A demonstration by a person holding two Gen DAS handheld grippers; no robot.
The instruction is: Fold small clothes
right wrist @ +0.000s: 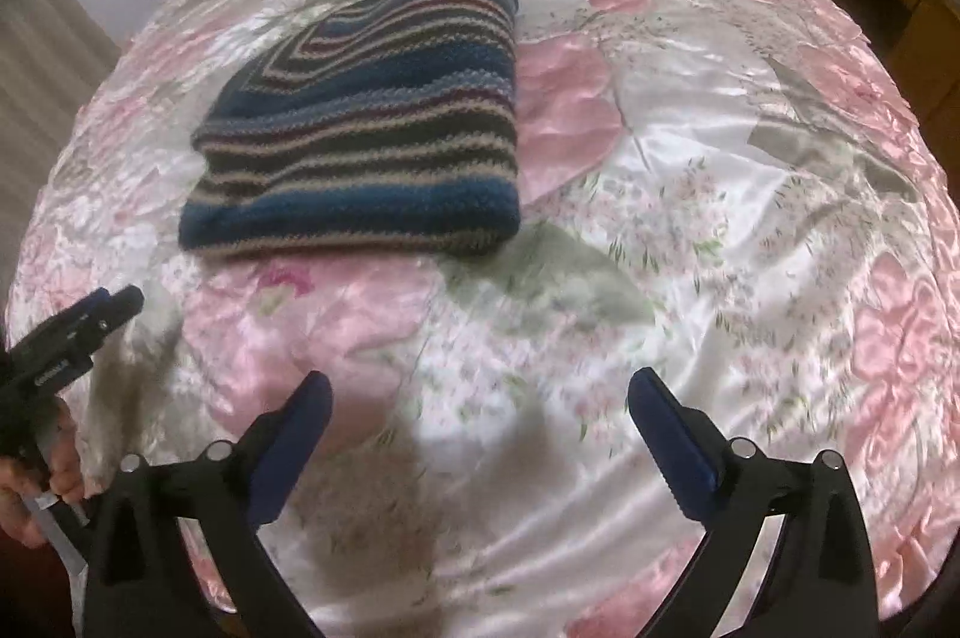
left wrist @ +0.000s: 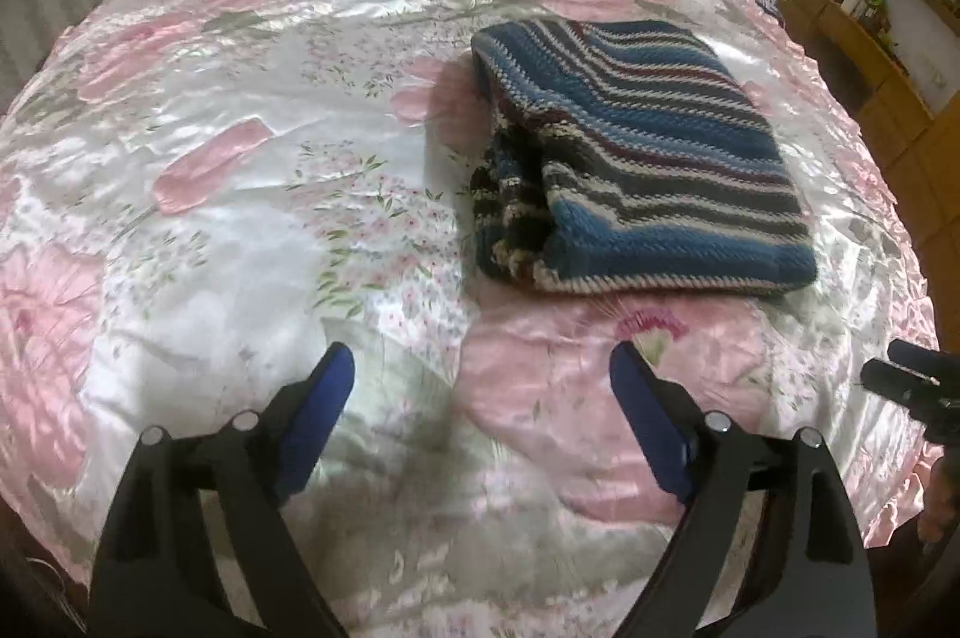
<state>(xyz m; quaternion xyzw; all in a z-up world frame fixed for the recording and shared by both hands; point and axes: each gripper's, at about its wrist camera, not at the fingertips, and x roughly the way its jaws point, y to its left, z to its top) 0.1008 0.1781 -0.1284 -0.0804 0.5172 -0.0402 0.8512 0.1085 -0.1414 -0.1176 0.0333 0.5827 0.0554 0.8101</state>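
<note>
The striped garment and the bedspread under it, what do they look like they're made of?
Striped garment: looks like chunky knitted yarn, probably wool or acrylic, matte; ribbed stitch rows show in the blue, cream and maroon stripes. Bedspread: seems to be satin, likely polyester or silk, glossy; bright sheen and fine wrinkles across its pink floral print.

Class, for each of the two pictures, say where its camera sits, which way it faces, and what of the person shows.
Left wrist: rides the open left hand-held gripper, facing across the floral bedspread at the striped knit.
Right wrist: rides the open right hand-held gripper, facing likewise; a hand shows.
Shared: knit, bedspread, each other's gripper.
</note>
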